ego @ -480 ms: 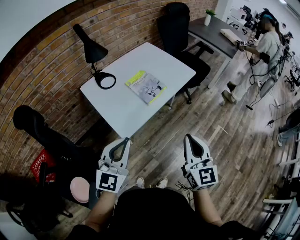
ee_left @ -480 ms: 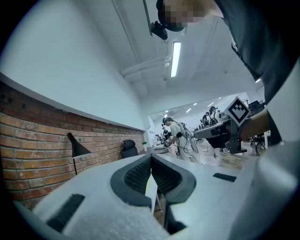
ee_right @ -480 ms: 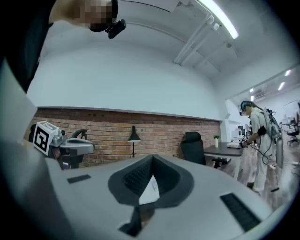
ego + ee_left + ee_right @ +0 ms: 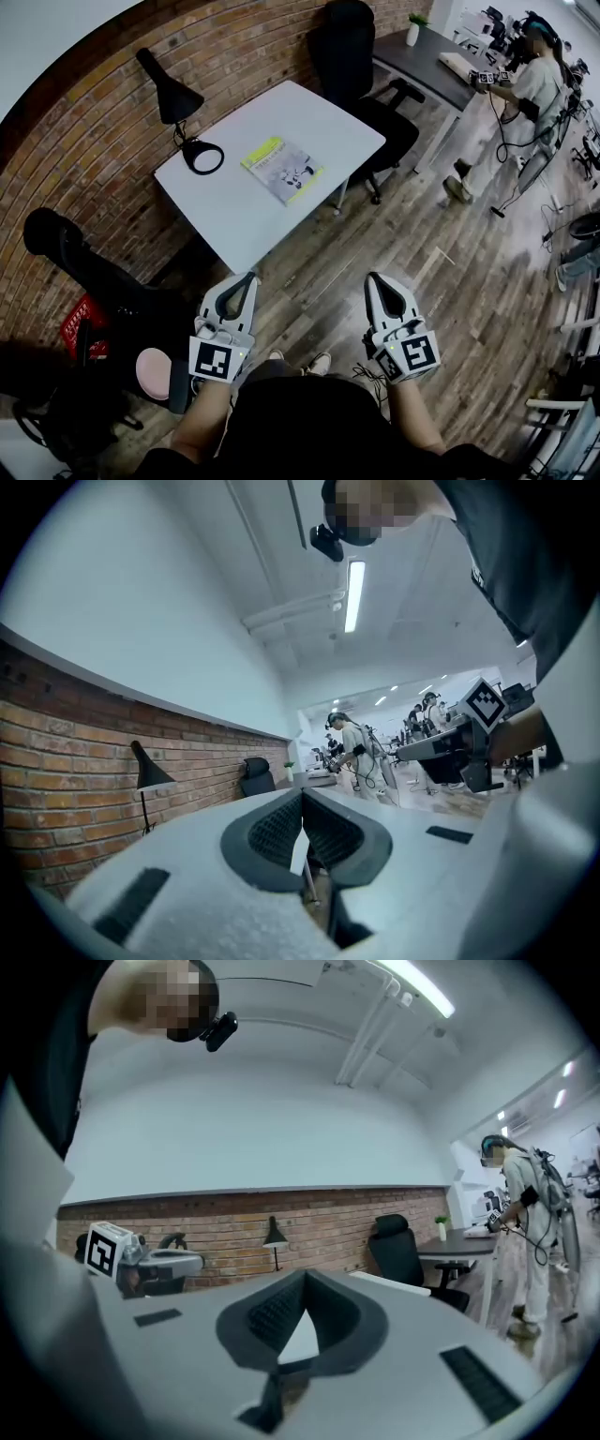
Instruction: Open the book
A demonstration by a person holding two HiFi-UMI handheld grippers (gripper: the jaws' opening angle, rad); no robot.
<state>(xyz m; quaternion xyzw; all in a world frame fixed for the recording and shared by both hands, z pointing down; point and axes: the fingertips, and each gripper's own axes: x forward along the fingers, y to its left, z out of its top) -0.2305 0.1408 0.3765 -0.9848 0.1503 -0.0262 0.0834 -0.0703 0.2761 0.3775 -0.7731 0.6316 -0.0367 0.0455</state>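
Drifting a touch leftward in the head view since the earlier frame are the white table (image 4: 234, 225) and the book (image 4: 283, 170) — both grippers are staying low over the wooden floor (image 4: 469, 281). The left gripper (image 4: 251, 278) is sitting clenched, tips touching, nothing between them; the right gripper (image 4: 373, 277) is likewise clenched and empty. The book is lying shut mid-table, near the black desk lamp (image 4: 174, 99) — well apart from both grippers.

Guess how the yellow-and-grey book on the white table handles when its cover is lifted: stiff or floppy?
The thin yellow-and-grey book looks softcover, so its cover probably flexes. It seems light and may slide on the smooth white table. Lying flat, it is unlikely to tip.
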